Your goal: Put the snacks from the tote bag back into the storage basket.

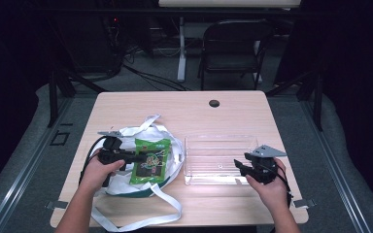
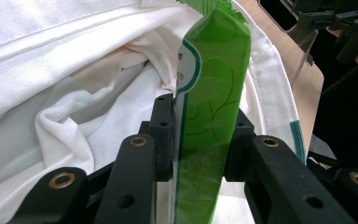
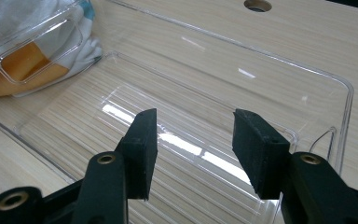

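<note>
The left claw (image 2: 198,140) is pinching a green snack packet (image 2: 212,93) edge-on, one black pad pressing each flat face near the packet's lower part. Directly beyond and beneath this claw, the white cloth bag (image 2: 65,98) is lying crumpled, its mouth gaping around the packet, so the packet is sitting just at or above the bag's opening rather than clear of it. From the high view, the same claw (image 1: 132,158) is meeting the packet (image 1: 150,161) at its near left edge, with the bag (image 1: 121,183) spreading under and behind it and its long strap (image 1: 141,221) trailing toward the person's side of the tabletop (image 1: 233,109).

Further out to that claw's right, the clear plastic tray (image 1: 218,141) is standing empty, well apart from the packet. The right claw (image 3: 193,144) is hovering over the tray's near end with its jaws spread and nothing between them; below and ahead of it the ribbed tray floor (image 3: 135,93) is showing bare.

Judging the work as moving the packet from bag to tray, several things could go wrong. The grip is sitting low on a slippery, puffy foil packet, so it could pivot or slide out during the lift. A fold of bag cloth lying against the left pad could be catching, dragging the bag along. The light tray could skid if the packet lands against its wall, unless the right claw steadies it.
</note>
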Demonstrator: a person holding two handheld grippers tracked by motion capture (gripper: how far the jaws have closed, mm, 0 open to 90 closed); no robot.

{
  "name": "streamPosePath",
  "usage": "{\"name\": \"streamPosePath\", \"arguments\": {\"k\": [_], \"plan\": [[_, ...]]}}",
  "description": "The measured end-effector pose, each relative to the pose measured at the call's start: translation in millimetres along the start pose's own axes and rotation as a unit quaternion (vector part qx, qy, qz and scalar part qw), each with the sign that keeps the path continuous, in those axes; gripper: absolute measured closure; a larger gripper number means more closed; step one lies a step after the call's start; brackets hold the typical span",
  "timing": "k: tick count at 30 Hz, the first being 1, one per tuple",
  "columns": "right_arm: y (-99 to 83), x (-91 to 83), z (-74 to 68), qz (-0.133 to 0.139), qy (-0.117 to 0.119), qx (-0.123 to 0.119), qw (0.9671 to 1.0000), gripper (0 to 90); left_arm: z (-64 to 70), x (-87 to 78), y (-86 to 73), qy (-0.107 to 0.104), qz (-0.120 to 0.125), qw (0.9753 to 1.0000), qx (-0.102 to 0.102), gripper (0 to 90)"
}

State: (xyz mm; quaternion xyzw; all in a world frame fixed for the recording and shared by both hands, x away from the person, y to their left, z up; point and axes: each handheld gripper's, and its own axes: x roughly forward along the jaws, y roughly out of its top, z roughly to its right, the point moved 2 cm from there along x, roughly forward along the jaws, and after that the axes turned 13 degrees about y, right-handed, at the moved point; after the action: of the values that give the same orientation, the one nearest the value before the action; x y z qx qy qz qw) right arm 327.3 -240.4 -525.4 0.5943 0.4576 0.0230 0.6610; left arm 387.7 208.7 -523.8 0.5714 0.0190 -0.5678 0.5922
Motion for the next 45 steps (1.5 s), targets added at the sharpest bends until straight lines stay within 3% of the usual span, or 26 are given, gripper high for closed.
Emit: {"name": "streamPosePath", "arguments": {"k": [19,32,35,40,45], "plan": [[-0.1,0.3,-0.8,0.005,0.001,-0.003,1.0000,51.6,-5.3,-5.6,-1.7,0.008,0.014,0.9998,-0.007,71.9],[1.0,-0.4,-4.5,0.013,0.004,-0.022,0.9997,55.6,-6.2,-10.0,-3.2,0.017,0.034,0.9992,-0.013,72.0],[0.8,0.9,-4.6,0.003,0.012,-0.018,0.9998,52.6,-6.5,-12.6,-3.2,0.020,0.041,0.9989,-0.014,72.0],[-0.4,2.7,-5.0,-0.010,0.020,-0.016,0.9996,58.1,-5.7,-16.2,-1.2,0.026,0.054,0.9981,-0.013,72.0],[-0.4,1.3,-3.0,-0.018,0.011,-0.030,0.9993,60.2,-2.3,-19.9,3.3,0.031,0.068,0.9971,-0.010,72.0]]}}
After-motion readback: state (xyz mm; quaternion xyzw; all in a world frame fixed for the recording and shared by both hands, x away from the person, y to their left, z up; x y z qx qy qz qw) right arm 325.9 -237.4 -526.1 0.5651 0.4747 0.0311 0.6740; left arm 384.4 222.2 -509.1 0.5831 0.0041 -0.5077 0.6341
